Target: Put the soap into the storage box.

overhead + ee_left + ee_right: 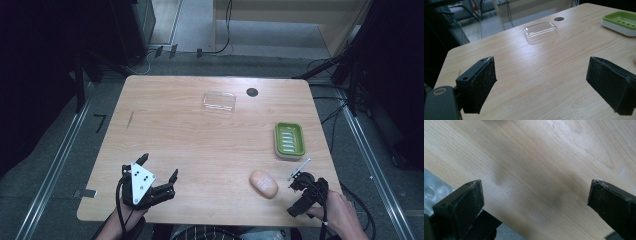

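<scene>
Right now both tools are released and carry nothing: the right gripper [303, 186] hovers with jaws spread over bare wood at the table's [200, 150] near edge, just beside the pale soap bar [263, 183], and the left gripper [156, 176] gapes toward the clear lid [540, 30]. Because the bar looks smooth and rounded, a pinch off its middle could squirt it sideways or off the near edge, well short of the green soap dish [289, 140]. Its gripper's own view looks blurred and misses the bar, so lining up is probably guesswork.
</scene>
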